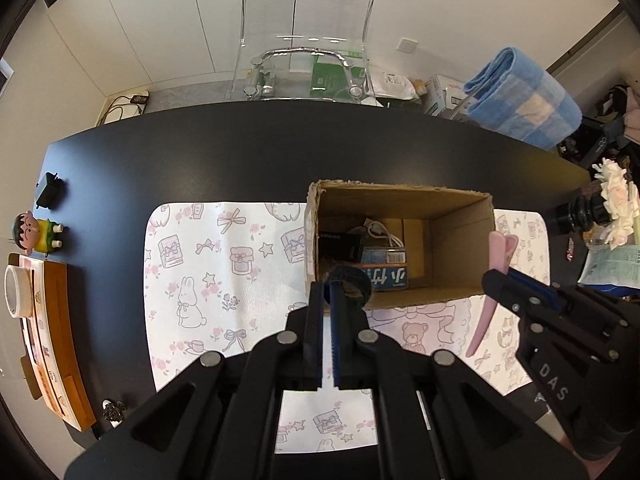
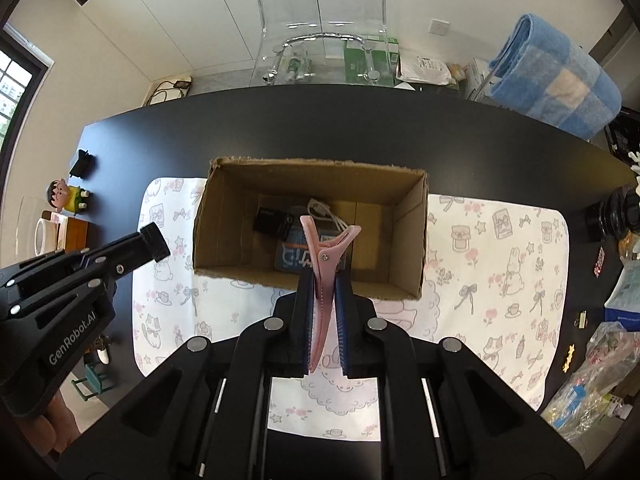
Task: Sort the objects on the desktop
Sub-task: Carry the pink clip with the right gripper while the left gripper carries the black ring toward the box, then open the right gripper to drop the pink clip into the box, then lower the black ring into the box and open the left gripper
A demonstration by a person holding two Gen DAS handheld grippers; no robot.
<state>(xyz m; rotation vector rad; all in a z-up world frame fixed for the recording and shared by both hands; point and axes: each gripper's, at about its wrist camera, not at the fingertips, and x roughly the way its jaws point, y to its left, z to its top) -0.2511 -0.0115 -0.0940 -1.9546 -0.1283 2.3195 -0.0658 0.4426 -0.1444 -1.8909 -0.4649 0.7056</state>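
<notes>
An open cardboard box point(image 1: 460, 240) point(image 2: 224, 216) stands on a patterned white mat point(image 1: 208, 264) point(image 2: 500, 264) on the black table. Inside lie a black box point(image 1: 340, 245) point(image 2: 274, 222), a blue packet point(image 1: 386, 274) point(image 2: 290, 258) and a white cable point(image 2: 320, 210). My left gripper point(image 1: 329, 284) point(image 2: 154, 242) is shut on a black fabric loop point(image 1: 354, 280) at the box's near left corner. My right gripper point(image 2: 325, 276) point(image 1: 506, 276) is shut on a pink hair clip point(image 2: 326, 256) point(image 1: 498, 256) over the box's near edge.
At the left stand a cartoon figurine point(image 1: 34, 232) point(image 2: 64, 196), a small black item point(image 1: 48, 192), a wooden stand with tape point(image 1: 48, 340). A black lens point(image 1: 576, 212), white flowers point(image 1: 616, 200) and plastic bags point(image 2: 592, 380) crowd the right. A clear chair point(image 1: 308, 32) stands behind the table.
</notes>
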